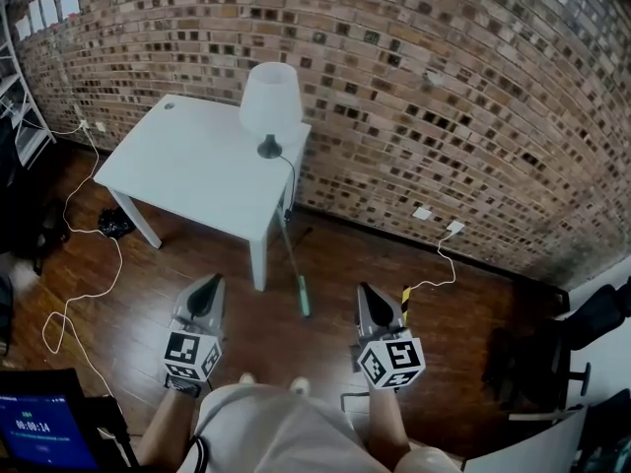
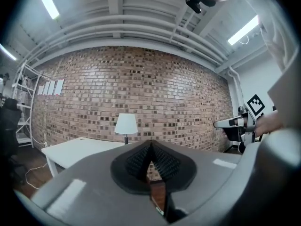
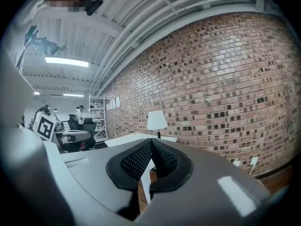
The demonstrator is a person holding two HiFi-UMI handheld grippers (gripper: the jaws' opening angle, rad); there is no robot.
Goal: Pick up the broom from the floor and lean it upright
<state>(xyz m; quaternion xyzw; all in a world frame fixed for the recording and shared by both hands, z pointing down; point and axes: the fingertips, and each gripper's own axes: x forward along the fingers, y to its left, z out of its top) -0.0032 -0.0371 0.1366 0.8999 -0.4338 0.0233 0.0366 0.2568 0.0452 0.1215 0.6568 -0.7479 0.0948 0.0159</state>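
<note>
The white worktop (image 1: 187,166) stands with its back edge against the brick wall (image 1: 444,87). A white lamp (image 1: 270,97) sits near its far right corner, close to the wall. The front and the right side of the worktop are open to the brown wood floor (image 1: 463,333), and there is lots of room there to move about.

On the left, a long white cord (image 1: 79,264) loops over the floor, and a shelf (image 1: 15,106) stands by the wall. A blue screen (image 1: 39,432) glows low down on that side. On the right, a short white cord (image 1: 439,264) hangs from a plug in the wall, and black chairs (image 1: 552,363) fill the corner. A small yellow and black thing (image 1: 404,294) lies just past the right claw.

The broom (image 1: 296,274) is a thin stick. It runs from the near right corner of the worktop out over the floor toward the person, and its green end is the near end. I cannot tell if it lies flat or leans on the worktop.

The left claw (image 1: 209,286) is pinched together with nothing in it. The right claw (image 1: 367,294) is pinched together too, and it holds nothing. Both point at the wall. The broom's green end is between the two claws and a little in front of them. It touches neither one, and it is a bit nearer the right claw.
</note>
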